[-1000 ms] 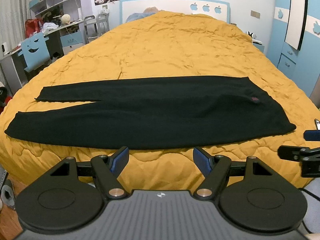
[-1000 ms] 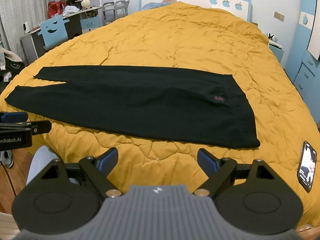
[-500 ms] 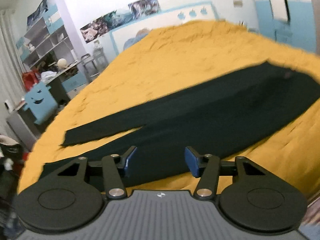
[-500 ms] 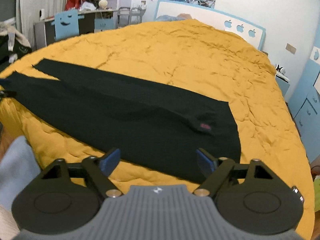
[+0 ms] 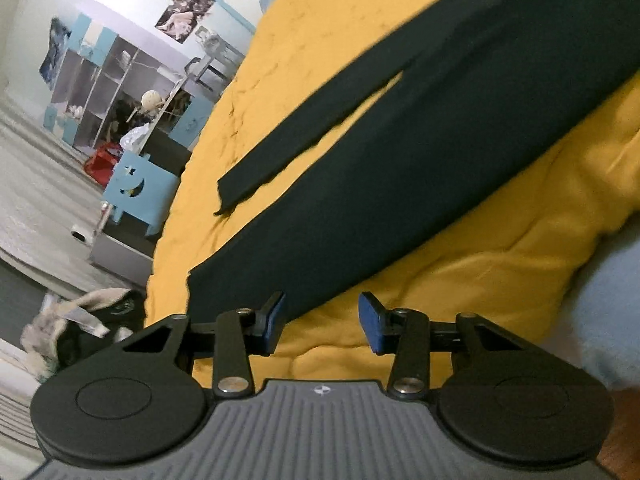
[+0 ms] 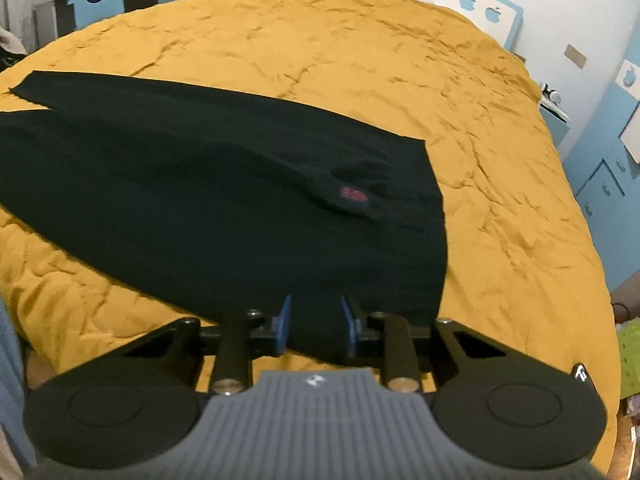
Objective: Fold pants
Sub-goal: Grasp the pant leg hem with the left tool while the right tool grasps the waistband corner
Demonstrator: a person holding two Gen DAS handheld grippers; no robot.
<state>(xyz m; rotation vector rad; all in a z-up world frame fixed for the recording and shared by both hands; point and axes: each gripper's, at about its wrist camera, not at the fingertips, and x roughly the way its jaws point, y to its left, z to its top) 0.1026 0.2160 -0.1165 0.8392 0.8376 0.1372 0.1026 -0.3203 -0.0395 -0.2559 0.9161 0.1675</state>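
Black pants [image 6: 208, 200] lie flat across yellow quilt [image 6: 360, 64], waist end nearest right gripper [image 6: 315, 326], leg cuffs nearest left gripper [image 5: 320, 324]

Right gripper pitched steeply down at near waist edge; jaws closing, black fabric between blue pads [image 6: 283, 324] (whether pads press it yet, cannot tell)

Left gripper rolled, view tilted, angled down at near cuff [image 5: 248, 280]; jaws closing, part open, only quilt in gap, cuff edge just beside left pad
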